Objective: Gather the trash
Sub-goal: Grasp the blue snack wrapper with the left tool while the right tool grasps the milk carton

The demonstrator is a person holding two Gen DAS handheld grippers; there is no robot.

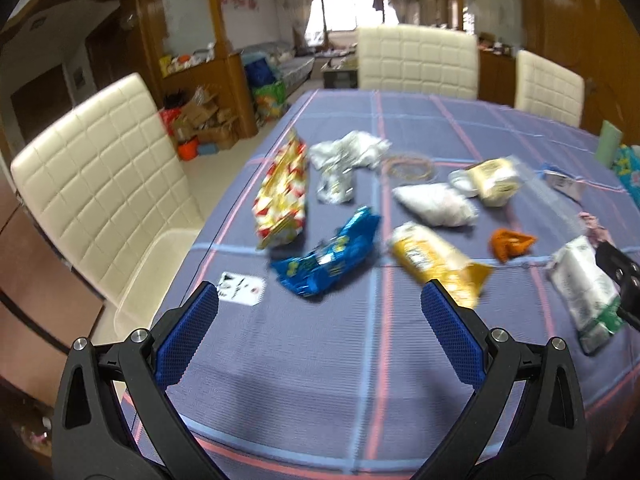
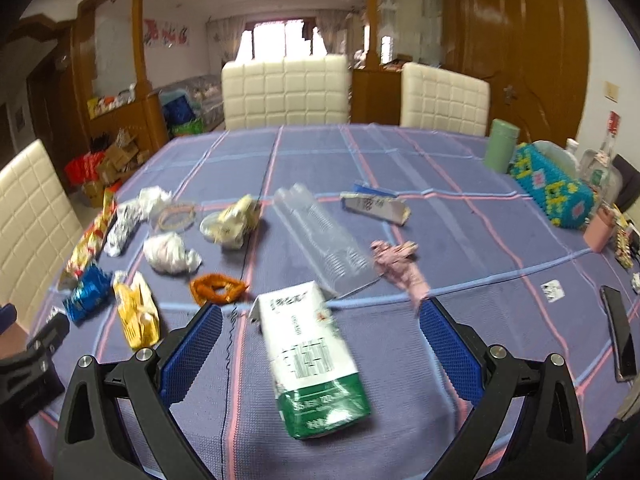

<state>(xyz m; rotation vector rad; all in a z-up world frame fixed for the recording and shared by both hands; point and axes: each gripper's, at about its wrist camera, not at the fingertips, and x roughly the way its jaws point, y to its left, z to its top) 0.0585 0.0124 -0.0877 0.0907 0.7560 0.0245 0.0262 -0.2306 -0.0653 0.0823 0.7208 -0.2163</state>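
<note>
Litter lies scattered on a purple plaid tablecloth (image 1: 320, 380). My left gripper (image 1: 319, 296) is open just short of a blue snack wrapper (image 1: 328, 258), with a yellow bag (image 1: 436, 260) to its right and a red-and-yellow bag (image 1: 282, 192) beyond. My right gripper (image 2: 320, 314) is open, its fingers on either side of a white-and-green bag (image 2: 312, 360) lying flat on the cloth. Farther off lie a clear plastic tray (image 2: 324, 240), a pink wrapper (image 2: 400, 268), an orange wrapper (image 2: 216, 288) and a crumpled white bag (image 2: 170, 254).
Cream padded chairs (image 1: 100, 192) (image 2: 284, 92) stand around the table. At the right are a green cup (image 2: 500, 146), a blue beaded box (image 2: 556, 186), a pink cup (image 2: 600, 230) and a dark phone (image 2: 620, 334). A small white card (image 1: 240, 288) lies near my left gripper.
</note>
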